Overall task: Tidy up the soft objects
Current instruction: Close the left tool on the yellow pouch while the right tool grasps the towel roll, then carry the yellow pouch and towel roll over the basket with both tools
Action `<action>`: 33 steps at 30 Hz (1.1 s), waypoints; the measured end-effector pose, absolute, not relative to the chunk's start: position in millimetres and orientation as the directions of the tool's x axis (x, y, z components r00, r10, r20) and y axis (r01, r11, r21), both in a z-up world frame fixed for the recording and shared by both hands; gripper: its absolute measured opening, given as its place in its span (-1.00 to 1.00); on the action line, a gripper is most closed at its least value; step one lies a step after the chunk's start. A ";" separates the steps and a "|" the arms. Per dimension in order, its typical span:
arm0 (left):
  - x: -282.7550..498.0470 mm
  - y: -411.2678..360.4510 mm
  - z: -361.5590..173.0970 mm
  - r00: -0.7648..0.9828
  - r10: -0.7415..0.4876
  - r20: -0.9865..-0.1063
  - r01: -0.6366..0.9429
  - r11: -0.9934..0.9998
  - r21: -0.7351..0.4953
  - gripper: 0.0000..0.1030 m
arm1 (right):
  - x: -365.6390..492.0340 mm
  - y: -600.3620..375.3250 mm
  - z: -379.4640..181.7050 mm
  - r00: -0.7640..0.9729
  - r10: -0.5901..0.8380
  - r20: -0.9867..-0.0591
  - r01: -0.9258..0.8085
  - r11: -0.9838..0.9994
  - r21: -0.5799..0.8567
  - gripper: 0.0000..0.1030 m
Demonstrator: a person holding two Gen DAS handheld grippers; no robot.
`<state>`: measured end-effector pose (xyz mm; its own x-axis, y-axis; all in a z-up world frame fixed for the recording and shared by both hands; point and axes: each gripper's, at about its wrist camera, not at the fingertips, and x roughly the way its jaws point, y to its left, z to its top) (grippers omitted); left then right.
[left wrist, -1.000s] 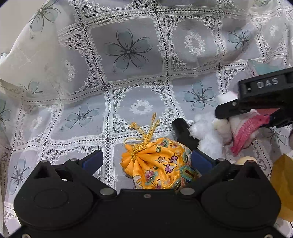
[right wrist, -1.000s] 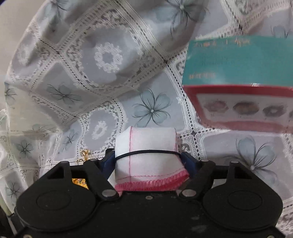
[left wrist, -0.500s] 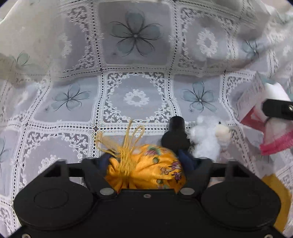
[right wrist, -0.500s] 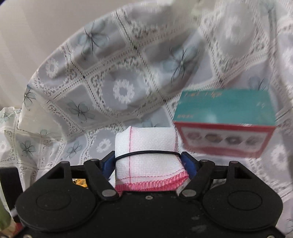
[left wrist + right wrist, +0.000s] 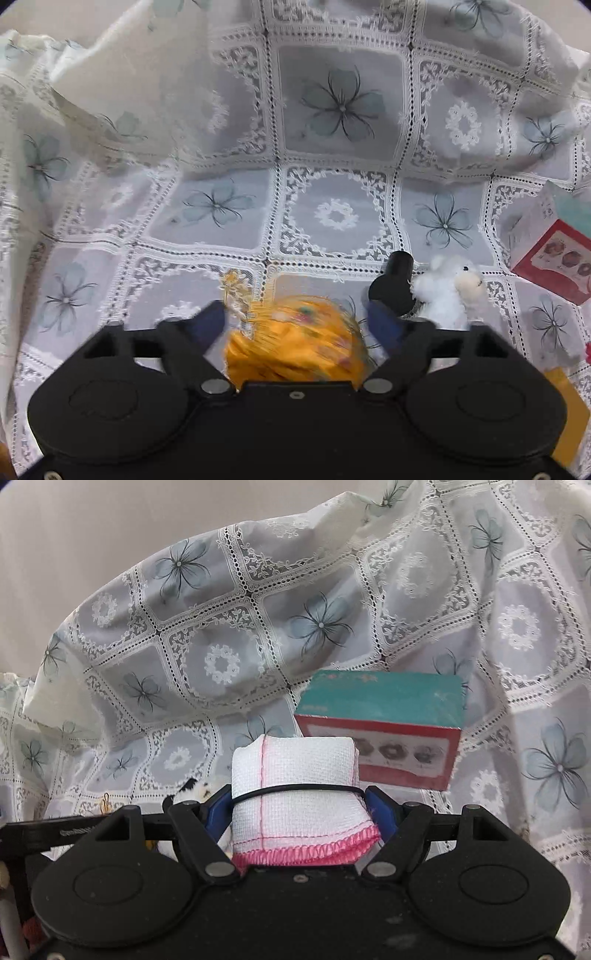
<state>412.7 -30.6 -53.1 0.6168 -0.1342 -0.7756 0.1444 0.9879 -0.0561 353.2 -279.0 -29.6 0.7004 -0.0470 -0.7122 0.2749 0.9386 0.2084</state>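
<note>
the left tongs have just been opening and stand wide, the blurred orange pouch between the pads but unpressed. the right tongs clamp a banded white cloth roll above the lace-covered tabletop, near a teal and red box.

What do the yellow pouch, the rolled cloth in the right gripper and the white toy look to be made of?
Yellow pouch: probably satin-like fabric, glossy with printed or embroidered motifs; blurred here. Rolled cloth: coarse woven white cotton, matte, an open grid weave with pink overlocked edging, bound by a black band. White toy: fluffy plush, long loose pile.
</note>
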 end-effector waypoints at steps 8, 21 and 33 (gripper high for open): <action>411.0 -40.6 -65.4 0.621 -0.069 -0.781 0.167 0.985 0.046 0.89 | 348.8 -278.4 -43.5 0.679 -0.045 -0.733 0.282 0.937 0.204 0.45; 427.6 -42.2 -85.2 0.598 -0.038 -0.801 0.157 0.985 0.070 0.55 | 353.3 -285.8 -59.6 0.649 -0.056 -0.759 0.310 0.930 0.197 0.45; 386.1 -26.9 -31.0 0.627 -0.109 -0.771 0.130 0.991 -0.034 0.31 | 319.1 -282.9 -19.8 0.692 -0.073 -0.718 0.310 0.928 0.206 0.45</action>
<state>386.1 -26.9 -31.0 0.6270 -0.1087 -0.7714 0.1296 0.9910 -0.0343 319.1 -282.9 -19.8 0.6925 -0.0726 -0.7178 0.3103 0.9281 0.2055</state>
